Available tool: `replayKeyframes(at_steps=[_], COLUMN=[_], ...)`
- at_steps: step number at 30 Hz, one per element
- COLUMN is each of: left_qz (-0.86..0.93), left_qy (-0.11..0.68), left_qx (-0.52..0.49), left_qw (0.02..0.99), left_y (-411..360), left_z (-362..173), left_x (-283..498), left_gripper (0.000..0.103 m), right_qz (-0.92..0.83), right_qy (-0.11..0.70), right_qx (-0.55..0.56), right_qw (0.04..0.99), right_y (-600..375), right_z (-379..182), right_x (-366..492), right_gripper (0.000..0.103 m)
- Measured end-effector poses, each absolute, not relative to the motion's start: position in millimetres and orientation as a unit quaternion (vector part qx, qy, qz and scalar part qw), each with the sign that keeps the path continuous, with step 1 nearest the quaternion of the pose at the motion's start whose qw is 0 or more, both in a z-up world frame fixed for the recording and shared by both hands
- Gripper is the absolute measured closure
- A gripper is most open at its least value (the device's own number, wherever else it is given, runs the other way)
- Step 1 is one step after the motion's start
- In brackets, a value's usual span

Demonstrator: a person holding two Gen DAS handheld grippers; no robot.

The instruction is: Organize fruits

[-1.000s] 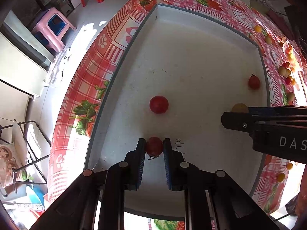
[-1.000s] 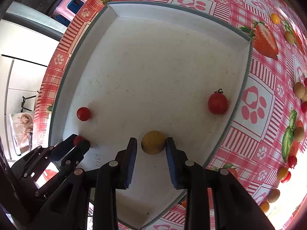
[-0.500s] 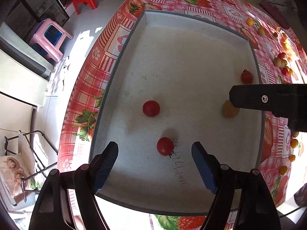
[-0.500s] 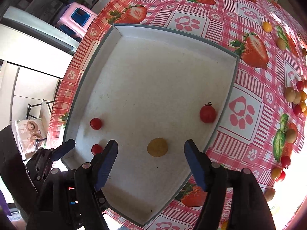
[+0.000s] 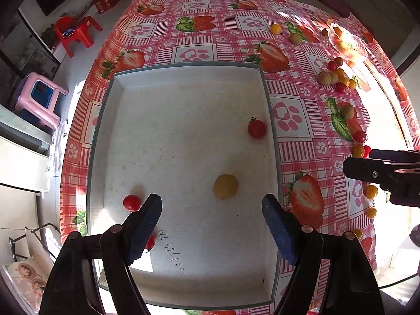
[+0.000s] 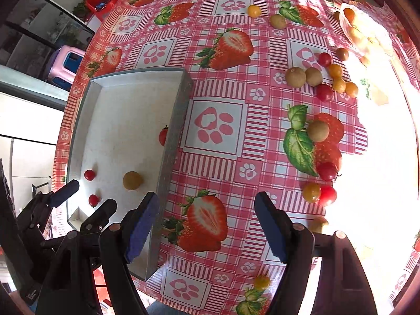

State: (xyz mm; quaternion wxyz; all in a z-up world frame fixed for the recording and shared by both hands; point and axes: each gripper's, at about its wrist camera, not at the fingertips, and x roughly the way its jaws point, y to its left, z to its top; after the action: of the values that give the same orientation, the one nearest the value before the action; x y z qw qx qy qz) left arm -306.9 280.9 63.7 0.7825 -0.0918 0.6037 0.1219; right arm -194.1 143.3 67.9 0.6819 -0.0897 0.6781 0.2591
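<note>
A shallow white tray [image 5: 183, 76] [image 6: 173, 120] holds three red tomatoes [image 5: 257, 129] [image 5: 131, 202] [image 5: 150, 242] and one yellow fruit [image 5: 226, 186] [image 6: 132, 180]. My left gripper [image 5: 211, 225] is open and empty, raised above the tray's near end; one red tomato is half hidden behind its left finger. My right gripper [image 6: 206, 225] is open and empty, over the tablecloth just right of the tray. It shows in the left wrist view [image 5: 380, 170] at the right edge. Loose red, yellow and brownish fruits [image 6: 319, 193] [image 6: 317, 130] [image 6: 324, 92] lie on the cloth ahead and right of it.
The table wears a pink strawberry-and-paw tablecloth [image 6: 218, 126]. A clear bag with yellow fruit [image 6: 359, 34] lies at the far right in glare. More small fruits [image 5: 275, 29] [image 6: 261, 282] are scattered about. A pink stool [image 5: 39, 102] and a red chair [image 5: 76, 32] stand on the floor left.
Both grippers opened, letting go of a red tomato and the yellow fruit in the tray, then lifted away. The right gripper has swung right, off the tray and over the cloth.
</note>
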Motion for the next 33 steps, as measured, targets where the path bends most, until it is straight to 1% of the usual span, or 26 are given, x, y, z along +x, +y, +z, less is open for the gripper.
replayKeyframes(at_steps=[5, 12, 18, 27, 33], left_qz=[0.072, -0.005, -0.046, -0.061, -0.053], left_qy=[0.601, 0.612, 0.624, 0.633, 0.642], left_qx=[-0.070, -0.025, 0.005, 0.001, -0.011], left_qw=[0.793, 0.791, 0.780, 0.771, 0.765], left_y=[245.4, 190.9, 153.3, 128.9, 125.4], left_z=[69.4, 58.5, 39.0, 21.1, 10.1], left_x=[-277.1, -239.3, -219.1, -198.0, -186.7], left_gripper=[0.023, 0.023, 0.023, 0.023, 0.023], right_qz=[0.199, 0.142, 0.147, 0.152, 0.165], right_qy=[0.688, 0.704, 0.708, 0.712, 0.706], right_qx=[-0.075, -0.052, -0.047, -0.025, -0.019], right_qw=[0.694, 0.694, 0.689, 0.685, 0.689], right_y=[84.1, 22.3, -5.1, -18.7, -11.6], right_z=[59.0, 44.3, 41.3, 28.5, 21.8], right_x=[-188.4, -187.5, -199.2, -213.4, -214.3], right_gripper=[0.024, 0.024, 0.024, 0.025, 0.038])
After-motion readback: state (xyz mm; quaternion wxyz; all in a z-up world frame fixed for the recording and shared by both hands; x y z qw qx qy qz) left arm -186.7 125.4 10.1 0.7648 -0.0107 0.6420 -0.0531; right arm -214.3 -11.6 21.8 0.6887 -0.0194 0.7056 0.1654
